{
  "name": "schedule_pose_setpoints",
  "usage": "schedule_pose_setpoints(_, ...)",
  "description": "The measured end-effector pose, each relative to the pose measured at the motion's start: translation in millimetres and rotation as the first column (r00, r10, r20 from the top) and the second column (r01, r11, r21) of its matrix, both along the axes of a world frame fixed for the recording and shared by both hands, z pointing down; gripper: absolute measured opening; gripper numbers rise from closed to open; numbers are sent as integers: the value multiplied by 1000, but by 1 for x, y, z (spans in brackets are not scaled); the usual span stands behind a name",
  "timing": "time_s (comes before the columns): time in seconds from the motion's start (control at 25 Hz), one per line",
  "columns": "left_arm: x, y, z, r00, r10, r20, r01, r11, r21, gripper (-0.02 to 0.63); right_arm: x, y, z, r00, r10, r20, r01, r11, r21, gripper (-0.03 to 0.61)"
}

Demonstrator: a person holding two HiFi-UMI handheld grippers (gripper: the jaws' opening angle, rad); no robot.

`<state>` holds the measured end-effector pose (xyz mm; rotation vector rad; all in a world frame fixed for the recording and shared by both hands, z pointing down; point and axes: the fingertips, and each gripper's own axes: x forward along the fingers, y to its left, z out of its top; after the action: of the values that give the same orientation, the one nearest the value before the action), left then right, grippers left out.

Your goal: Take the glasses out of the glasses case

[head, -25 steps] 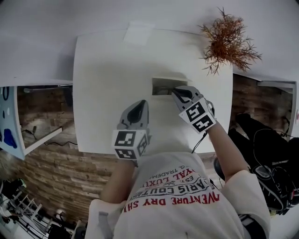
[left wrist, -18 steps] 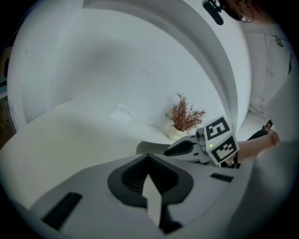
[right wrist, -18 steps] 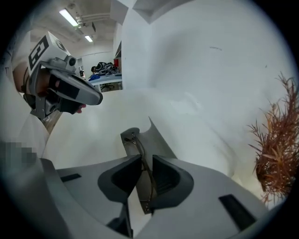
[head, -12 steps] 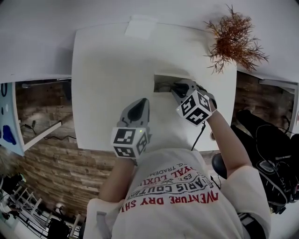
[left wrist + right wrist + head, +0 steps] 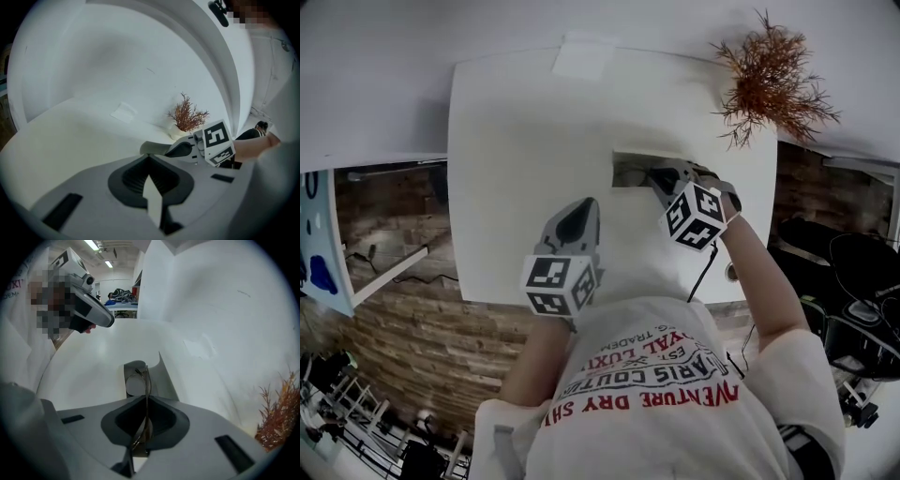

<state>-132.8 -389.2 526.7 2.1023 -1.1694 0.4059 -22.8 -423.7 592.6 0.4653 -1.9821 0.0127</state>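
An open grey glasses case [image 5: 630,169] lies on the white table [image 5: 516,141], right of the middle. Its lid [image 5: 162,376] stands up. My right gripper [image 5: 661,178] is at the case's right end, shut on thin wire-framed glasses [image 5: 136,383]. The frame runs edge-on between the jaws [image 5: 146,404], and its far lens hangs over the case's inside. My left gripper [image 5: 578,214] hovers near the table's front edge, left of the case, shut with nothing in it. In the left gripper view the right gripper [image 5: 185,149] sits at the case [image 5: 152,148].
A dried reddish plant [image 5: 769,80] in a small white pot [image 5: 178,132] stands at the table's back right corner. A flat white sheet [image 5: 581,56] lies at the back edge. Brick-patterned floor shows on both sides of the table.
My right gripper has turned a little and edged rightward at the case. The left gripper has stayed where it was.
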Motion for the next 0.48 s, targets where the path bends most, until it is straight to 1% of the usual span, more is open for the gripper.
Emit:
schedule_pose_setpoints(0.28, 2, -3, -5, 1000, 4, -8, -4, 1000, 15, 2, -1, -6, -16, 999, -41, -8, 42, 995, 96, 26)
schedule_pose_setpoints(0.36, 4, -4, -9, 1000, 7, -11, -7, 1000, 25, 2, 1, -9, -25, 1000, -30, -1, 29, 991, 128, 26)
schedule_pose_setpoints(0.48, 7, -5, -17, 1000, 17, -11, -17, 999, 46, 2, 2, -10, -43, 999, 10, 39, -17, 985, 173, 26)
